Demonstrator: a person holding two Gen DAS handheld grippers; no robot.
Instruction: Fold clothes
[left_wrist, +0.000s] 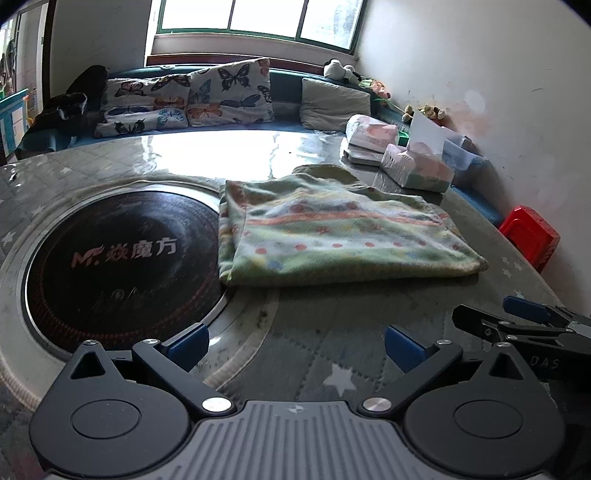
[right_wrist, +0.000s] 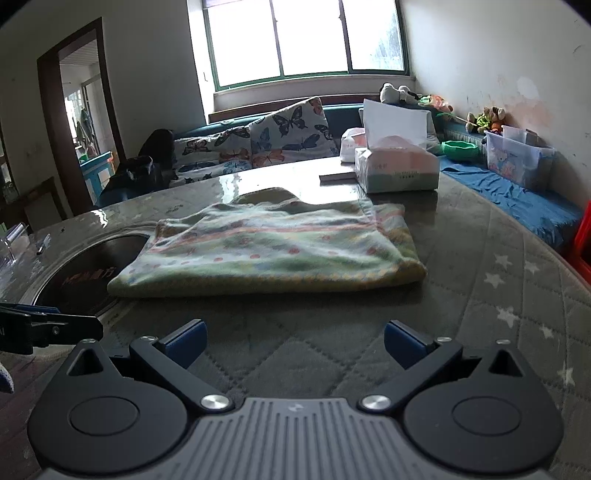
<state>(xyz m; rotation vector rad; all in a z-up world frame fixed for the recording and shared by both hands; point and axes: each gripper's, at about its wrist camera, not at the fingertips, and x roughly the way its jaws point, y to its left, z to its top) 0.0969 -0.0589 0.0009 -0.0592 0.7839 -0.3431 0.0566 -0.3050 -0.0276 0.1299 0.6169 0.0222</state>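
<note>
A green patterned garment (left_wrist: 332, 232) lies folded in a flat rectangle on the round table, its left edge over the black cooktop disc (left_wrist: 118, 266). It also shows in the right wrist view (right_wrist: 273, 247). My left gripper (left_wrist: 295, 345) is open and empty, low over the table, well short of the garment's near edge. My right gripper (right_wrist: 295, 343) is open and empty, also short of the near edge. The right gripper shows at the right of the left wrist view (left_wrist: 517, 317). The left gripper's tip shows at the left of the right wrist view (right_wrist: 55, 325).
Tissue packs (left_wrist: 417, 166) and a flat box sit at the table's far right; a tissue pack (right_wrist: 397, 168) stands just behind the garment. A sofa with butterfly cushions (left_wrist: 192, 96) runs behind the table. A red stool (left_wrist: 528, 236) stands at the right. The quilted table cover (right_wrist: 498, 295) has stars.
</note>
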